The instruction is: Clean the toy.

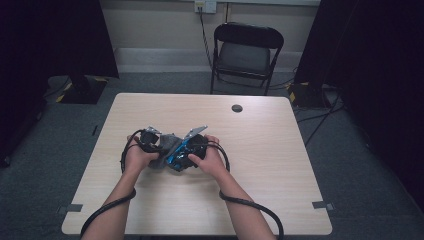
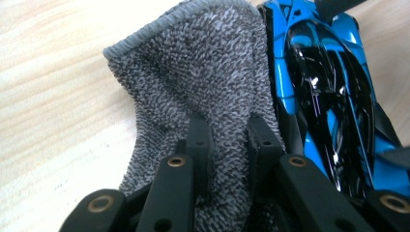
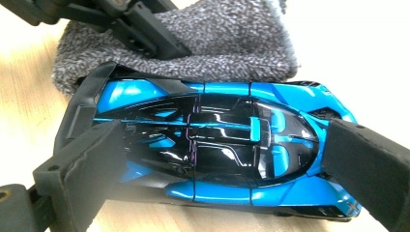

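Pictured at mid-table: two hand-held grippers working together on a toy car [image 3: 212, 150] and a grey cloth [image 2: 203, 82].

Left gripper [image 2: 227, 140]: jaws drawn narrow, pinching a fold of the cloth between them, pile bunched up around the black fingers [image 2: 198, 145]. Cloth standing up from the wooden table [image 2: 53, 96], pressed against the left flank of the car, its stitched hem arching over the top.

Right gripper [image 3: 212, 159]: jaws set wide, one pad on the car's tail, the other on its nose, clamping the blue-and-black body lengthwise. Car lying level on the table, glossy roof up, cloth touching its far side in the right gripper view, with the left gripper's jaws reaching in from the upper left there.

Seen from the high view: both hands close together near the table's middle, left gripper [image 1: 150, 137] and right gripper [image 1: 192, 145] almost touching, car [image 1: 176, 159] and cloth [image 1: 167, 145] between them. Cables trailing back along both forearms toward the near edge.
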Action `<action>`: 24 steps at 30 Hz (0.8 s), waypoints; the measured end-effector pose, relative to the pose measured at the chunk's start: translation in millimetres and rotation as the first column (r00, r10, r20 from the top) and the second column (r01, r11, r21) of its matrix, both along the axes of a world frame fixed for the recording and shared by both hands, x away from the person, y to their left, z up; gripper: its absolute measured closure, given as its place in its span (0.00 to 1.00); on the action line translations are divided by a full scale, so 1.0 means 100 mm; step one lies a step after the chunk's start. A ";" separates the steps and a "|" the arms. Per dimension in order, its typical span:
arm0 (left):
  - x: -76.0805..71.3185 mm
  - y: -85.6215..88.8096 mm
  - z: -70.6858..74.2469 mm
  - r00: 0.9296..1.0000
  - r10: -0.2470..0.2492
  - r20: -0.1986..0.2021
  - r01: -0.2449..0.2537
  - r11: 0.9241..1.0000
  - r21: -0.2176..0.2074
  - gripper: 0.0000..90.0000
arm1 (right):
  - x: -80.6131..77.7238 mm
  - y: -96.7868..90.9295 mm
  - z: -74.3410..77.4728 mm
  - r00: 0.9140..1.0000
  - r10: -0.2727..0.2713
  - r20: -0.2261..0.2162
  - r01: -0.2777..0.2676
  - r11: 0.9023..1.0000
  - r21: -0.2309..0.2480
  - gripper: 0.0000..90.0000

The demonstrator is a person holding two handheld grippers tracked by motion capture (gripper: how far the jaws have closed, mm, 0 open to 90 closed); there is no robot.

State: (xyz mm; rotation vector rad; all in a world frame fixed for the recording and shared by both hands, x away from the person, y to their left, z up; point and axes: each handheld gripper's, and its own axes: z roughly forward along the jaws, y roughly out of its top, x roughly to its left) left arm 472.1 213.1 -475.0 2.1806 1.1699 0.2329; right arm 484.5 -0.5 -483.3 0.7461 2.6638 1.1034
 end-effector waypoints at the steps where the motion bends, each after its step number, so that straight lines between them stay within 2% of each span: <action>1: -0.01 0.00 -0.01 1.000 0.011 0.004 -0.011 1.000 -0.006 0.84 | 0.00 0.00 0.00 1.000 0.000 0.000 0.000 1.000 0.000 0.01; 3: -0.05 0.01 0.00 1.000 0.013 0.005 -0.013 1.000 -0.001 0.84 | 0.00 0.00 0.00 1.000 0.000 0.000 0.000 1.000 0.000 0.01; 11: -0.17 0.09 -0.02 0.999 0.035 0.007 -0.035 0.999 -0.029 0.84 | 0.00 0.00 0.00 1.000 0.000 0.001 0.000 1.000 -0.001 0.01; 17: -0.27 0.13 -0.01 1.000 0.030 0.002 -0.030 0.999 -0.026 0.84 | 0.00 0.00 0.00 1.000 0.001 -0.001 -0.001 1.000 -0.002 0.01; 24: -0.39 0.17 -0.02 0.999 0.048 -0.009 -0.048 0.998 -0.051 0.84 | 0.00 0.01 0.00 1.000 0.000 -0.001 0.000 1.000 -0.003 0.01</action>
